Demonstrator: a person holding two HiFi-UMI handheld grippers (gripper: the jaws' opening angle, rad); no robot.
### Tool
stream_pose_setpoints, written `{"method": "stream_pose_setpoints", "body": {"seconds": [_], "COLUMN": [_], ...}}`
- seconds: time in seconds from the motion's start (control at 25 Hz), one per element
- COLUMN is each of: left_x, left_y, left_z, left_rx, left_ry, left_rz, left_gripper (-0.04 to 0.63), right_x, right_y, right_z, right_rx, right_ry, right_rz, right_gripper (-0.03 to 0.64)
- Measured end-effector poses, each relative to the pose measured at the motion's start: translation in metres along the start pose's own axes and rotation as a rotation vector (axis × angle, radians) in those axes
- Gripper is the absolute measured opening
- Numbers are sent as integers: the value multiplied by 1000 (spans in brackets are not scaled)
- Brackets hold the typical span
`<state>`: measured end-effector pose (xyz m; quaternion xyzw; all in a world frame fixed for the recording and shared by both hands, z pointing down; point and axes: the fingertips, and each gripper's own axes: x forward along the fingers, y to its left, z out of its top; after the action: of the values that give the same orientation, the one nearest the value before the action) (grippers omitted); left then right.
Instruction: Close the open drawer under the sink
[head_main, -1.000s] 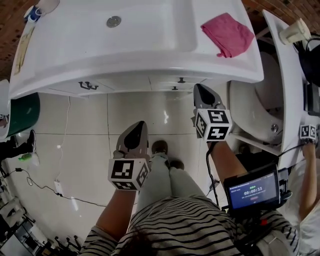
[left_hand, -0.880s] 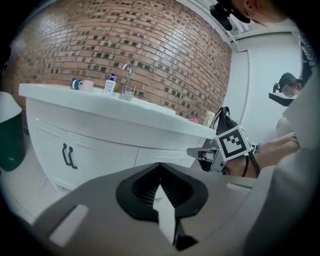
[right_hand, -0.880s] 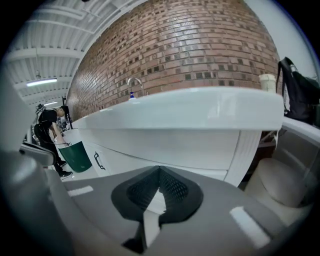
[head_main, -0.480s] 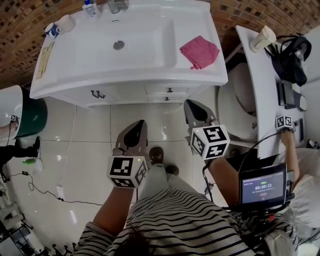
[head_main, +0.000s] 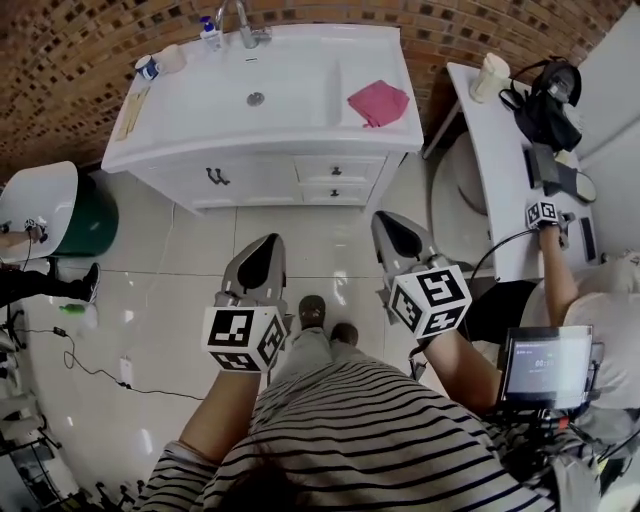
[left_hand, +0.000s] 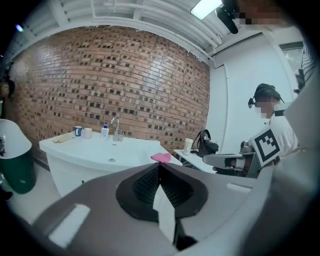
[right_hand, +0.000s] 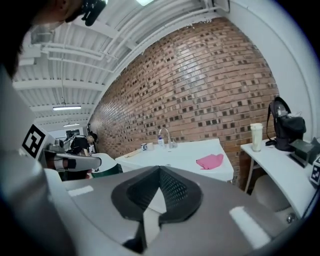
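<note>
Head view: your left gripper (head_main: 265, 250) and right gripper (head_main: 392, 225) hang clenched shut, empty, over glossy pale floor tiles (head_main: 325, 245). Well ahead of your fingers (head_main: 262, 272), the white cabinet drawers (head_main: 335, 181) look flush under the white rectangular sink (head_main: 290, 95). A pink cloth (head_main: 378, 103) lies on the sink's right side.

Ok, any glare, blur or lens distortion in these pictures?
Head view: sharp, soft sheen on the floor tiles. Left gripper view: fisheye bends the brick wall, corners black, ceiling light blown out. Right gripper view: same fisheye, corners dark.
</note>
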<state>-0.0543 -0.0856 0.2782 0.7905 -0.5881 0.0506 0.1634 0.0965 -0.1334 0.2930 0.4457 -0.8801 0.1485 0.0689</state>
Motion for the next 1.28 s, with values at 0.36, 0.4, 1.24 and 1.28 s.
{"method": "stream_pose_setpoints", "body": {"seconds": [0.36, 0.4, 1.24, 1.28], "left_x": [-59, -64, -270, -273], "left_y": [-23, -24, 4, -2], "left_z": [11, 10, -31, -33], "left_rx": [26, 28, -1, 0], "left_ry": [-41, -48, -59, -57], "left_rz": [0, -4, -76, -78], "left_gripper": [14, 14, 14, 14], "right_x": [-69, -74, -175, -180], "right_y": [56, 61, 240, 243], "right_z": [3, 1, -36, -35], "right_rx": [-12, -12, -93, -102], "right_ry": [-29, -34, -54, -63], "right_rz": [41, 40, 15, 22], "right_gripper": [2, 2, 2, 2]}}
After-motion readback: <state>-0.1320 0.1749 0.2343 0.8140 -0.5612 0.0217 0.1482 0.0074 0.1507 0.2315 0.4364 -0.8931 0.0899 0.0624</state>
